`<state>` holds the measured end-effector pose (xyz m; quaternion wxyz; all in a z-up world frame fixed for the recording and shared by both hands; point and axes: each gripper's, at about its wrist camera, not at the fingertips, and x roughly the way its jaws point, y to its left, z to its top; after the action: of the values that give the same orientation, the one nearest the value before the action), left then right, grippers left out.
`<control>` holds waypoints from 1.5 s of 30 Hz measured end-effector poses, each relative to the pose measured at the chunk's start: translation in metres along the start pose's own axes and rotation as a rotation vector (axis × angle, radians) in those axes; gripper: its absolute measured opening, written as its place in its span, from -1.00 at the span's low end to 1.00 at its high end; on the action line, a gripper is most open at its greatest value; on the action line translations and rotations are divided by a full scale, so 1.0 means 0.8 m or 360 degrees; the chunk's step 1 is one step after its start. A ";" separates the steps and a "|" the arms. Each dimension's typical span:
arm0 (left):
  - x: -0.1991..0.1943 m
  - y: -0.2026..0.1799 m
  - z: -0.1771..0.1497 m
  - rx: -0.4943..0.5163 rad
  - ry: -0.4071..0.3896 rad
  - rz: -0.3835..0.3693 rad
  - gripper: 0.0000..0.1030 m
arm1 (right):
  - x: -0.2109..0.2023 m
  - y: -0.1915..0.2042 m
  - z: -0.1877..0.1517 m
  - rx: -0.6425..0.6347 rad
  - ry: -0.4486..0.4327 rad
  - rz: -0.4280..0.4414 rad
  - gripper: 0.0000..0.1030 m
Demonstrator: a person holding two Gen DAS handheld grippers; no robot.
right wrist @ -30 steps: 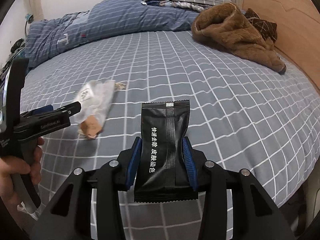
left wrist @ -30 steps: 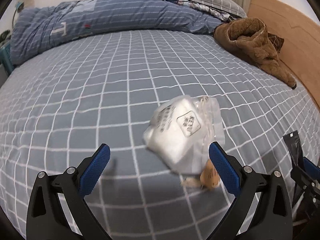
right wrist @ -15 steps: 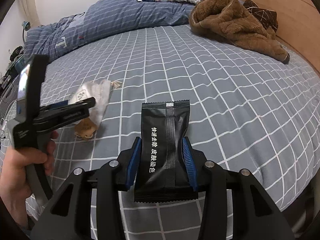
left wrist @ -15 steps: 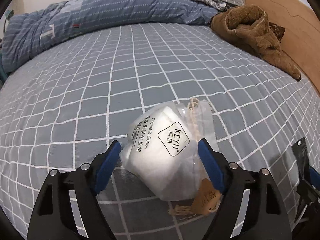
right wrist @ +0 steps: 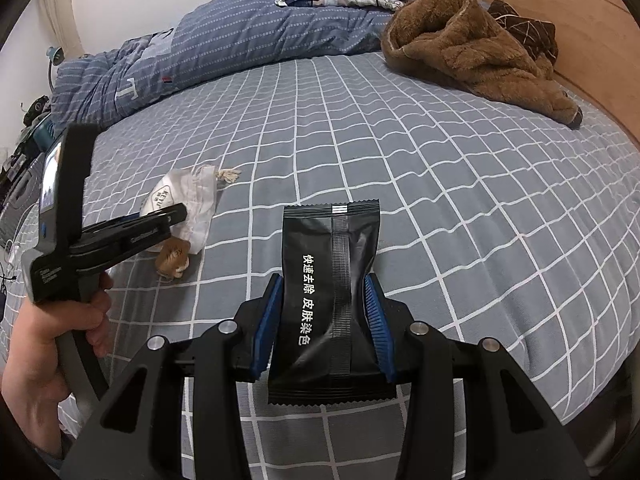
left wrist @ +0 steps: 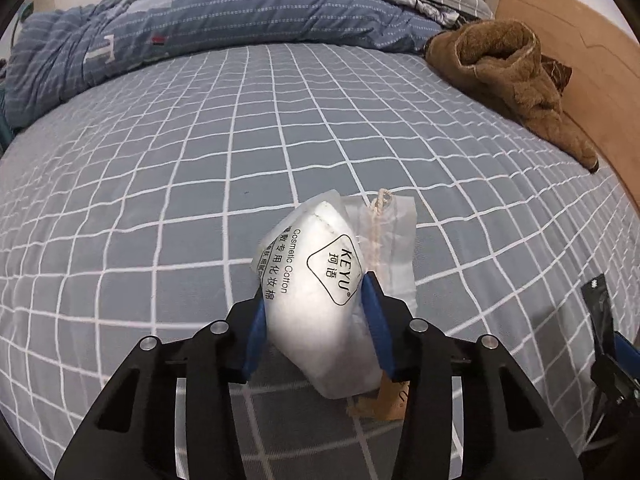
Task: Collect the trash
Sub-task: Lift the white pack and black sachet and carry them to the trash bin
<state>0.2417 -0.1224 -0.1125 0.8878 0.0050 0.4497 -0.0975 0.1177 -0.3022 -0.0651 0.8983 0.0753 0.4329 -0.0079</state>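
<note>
bedsheet (left wrist: pixel 200 184): matt cloth | cotton pad bag (left wrist: pixel 320 304): clear crinkly plastic | black sachet (right wrist: pixel 332 280): glossy foil | blanket (right wrist: pixel 460 36): fuzzy
</note>
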 end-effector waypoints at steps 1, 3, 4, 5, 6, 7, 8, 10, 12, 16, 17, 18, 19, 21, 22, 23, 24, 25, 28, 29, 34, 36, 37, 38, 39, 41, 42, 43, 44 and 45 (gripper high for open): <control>-0.007 0.001 -0.002 -0.0004 -0.0012 -0.0004 -0.15 | -0.002 0.001 0.001 -0.0004 -0.0006 0.0003 -0.23; -0.022 0.004 -0.008 -0.0021 -0.0042 -0.0005 -0.15 | -0.004 0.004 0.001 -0.0008 -0.0012 0.0004 -0.23; -0.029 0.005 -0.010 -0.0024 -0.0050 -0.0007 -0.15 | -0.006 0.008 0.001 -0.0013 -0.0017 0.0005 -0.23; -0.036 0.007 -0.012 -0.0024 -0.0059 -0.0002 -0.15 | -0.008 0.011 0.002 -0.0021 -0.0023 0.0004 -0.23; -0.043 0.007 -0.013 -0.0018 -0.0064 0.0006 -0.15 | -0.010 0.014 0.002 -0.0031 -0.0029 0.0001 -0.23; -0.049 0.007 -0.014 -0.0012 -0.0069 0.0010 -0.15 | -0.013 0.019 0.002 -0.0045 -0.0038 -0.0007 -0.23; -0.060 0.008 -0.016 -0.0015 -0.0085 0.0014 -0.15 | -0.015 0.023 0.002 -0.0059 -0.0045 -0.0014 -0.23; -0.077 0.011 -0.022 -0.0012 -0.0105 0.0032 -0.15 | -0.021 0.029 0.002 -0.0077 -0.0056 -0.0023 -0.23; -0.091 0.012 -0.027 -0.0001 -0.0116 0.0055 -0.15 | -0.026 0.036 0.001 -0.0090 -0.0066 -0.0032 -0.23; -0.115 0.019 -0.040 -0.0013 -0.0125 0.0052 -0.15 | -0.041 0.050 -0.003 -0.0128 -0.0096 -0.0034 -0.23; -0.122 0.020 -0.045 -0.0017 -0.0128 0.0053 -0.15 | -0.045 0.053 -0.005 -0.0133 -0.0102 -0.0033 -0.23; -0.127 0.021 -0.048 -0.0014 -0.0131 0.0057 -0.15 | -0.049 0.057 -0.008 -0.0138 -0.0109 -0.0030 -0.23; -0.134 0.023 -0.053 -0.0010 -0.0137 0.0067 -0.15 | -0.052 0.058 -0.010 -0.0138 -0.0113 -0.0029 -0.23; -0.143 0.025 -0.060 -0.0018 -0.0143 0.0070 -0.15 | -0.060 0.065 -0.017 -0.0140 -0.0126 -0.0028 -0.23; -0.149 0.028 -0.064 -0.0027 -0.0143 0.0069 -0.15 | -0.063 0.068 -0.020 -0.0143 -0.0131 -0.0030 -0.23; -0.154 0.030 -0.068 -0.0032 -0.0142 0.0069 -0.15 | -0.068 0.071 -0.022 -0.0148 -0.0139 -0.0034 -0.23; -0.158 0.032 -0.072 -0.0034 -0.0142 0.0069 -0.15 | -0.071 0.073 -0.024 -0.0150 -0.0145 -0.0035 -0.23; -0.163 0.035 -0.076 -0.0038 -0.0142 0.0069 -0.15 | -0.076 0.075 -0.027 -0.0149 -0.0154 -0.0036 -0.23; -0.177 0.040 -0.088 -0.0041 -0.0142 0.0072 -0.15 | -0.088 0.077 -0.030 -0.0136 -0.0172 -0.0034 -0.23; -0.181 0.042 -0.091 -0.0042 -0.0142 0.0072 -0.15 | -0.092 0.078 -0.032 -0.0135 -0.0178 -0.0034 -0.23; -0.204 0.048 -0.109 -0.0046 -0.0153 0.0083 -0.15 | -0.110 0.086 -0.045 -0.0137 -0.0190 -0.0029 -0.23; -0.214 0.050 -0.118 -0.0051 -0.0155 0.0082 -0.15 | -0.117 0.090 -0.052 -0.0134 -0.0190 -0.0024 -0.23; -0.219 0.051 -0.123 -0.0053 -0.0154 0.0082 -0.15 | -0.120 0.091 -0.055 -0.0132 -0.0190 -0.0021 -0.23; -0.223 0.050 -0.127 -0.0056 -0.0156 0.0082 -0.15 | -0.123 0.093 -0.058 -0.0129 -0.0191 -0.0018 -0.23; -0.228 0.050 -0.131 -0.0058 -0.0160 0.0084 -0.15 | -0.127 0.094 -0.061 -0.0126 -0.0193 -0.0015 -0.23; -0.236 0.048 -0.139 -0.0058 -0.0163 0.0087 -0.15 | -0.135 0.098 -0.070 -0.0125 -0.0194 -0.0012 -0.23; -0.241 0.048 -0.144 -0.0057 -0.0164 0.0085 -0.15 | -0.138 0.101 -0.073 -0.0129 -0.0193 -0.0011 -0.23; -0.245 0.047 -0.148 -0.0057 -0.0166 0.0083 -0.15 | -0.142 0.104 -0.077 -0.0140 -0.0192 -0.0013 -0.23; -0.250 0.048 -0.155 -0.0057 -0.0163 0.0084 -0.15 | -0.145 0.107 -0.081 -0.0153 -0.0191 -0.0017 -0.23; -0.255 0.048 -0.160 -0.0056 -0.0161 0.0083 -0.15 | -0.147 0.109 -0.083 -0.0160 -0.0192 -0.0019 -0.23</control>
<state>0.0287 -0.0377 -0.0291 0.9117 -0.0037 0.4055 -0.0665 -0.0006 -0.2124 -0.0031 0.9252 0.0269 0.3784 0.0041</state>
